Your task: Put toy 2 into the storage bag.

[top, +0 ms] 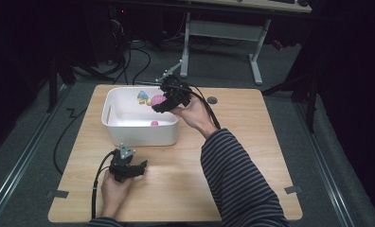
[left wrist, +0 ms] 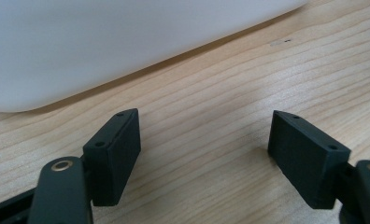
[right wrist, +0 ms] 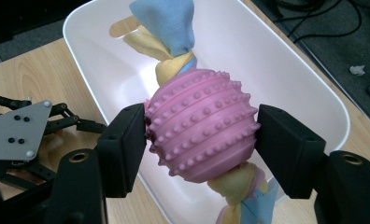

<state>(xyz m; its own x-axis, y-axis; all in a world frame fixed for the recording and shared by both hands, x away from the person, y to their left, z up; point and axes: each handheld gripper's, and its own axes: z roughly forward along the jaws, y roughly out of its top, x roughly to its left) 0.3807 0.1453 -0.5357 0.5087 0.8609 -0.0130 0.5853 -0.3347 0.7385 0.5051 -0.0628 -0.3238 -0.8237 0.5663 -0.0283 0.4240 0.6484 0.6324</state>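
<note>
We see the right gripper [right wrist: 202, 135] gripping a pink knobbly rope toy [right wrist: 202, 125] between its fingers over the white tub [top: 129, 130]; the left gripper [left wrist: 204, 154] rests wide open on the tabletop [top: 242, 142].

Pink ball, white tub, pale wood!
The studded, ridged ball [right wrist: 202, 125] is bright pink (knotted cloth [right wrist: 167, 35] in light blue and yellow through it), black gripper pads [right wrist: 124, 149], white tub [top: 143, 132], light-grained wooden table [top: 252, 142], dark-and-grey striped sleeve [top: 237, 184].
</note>
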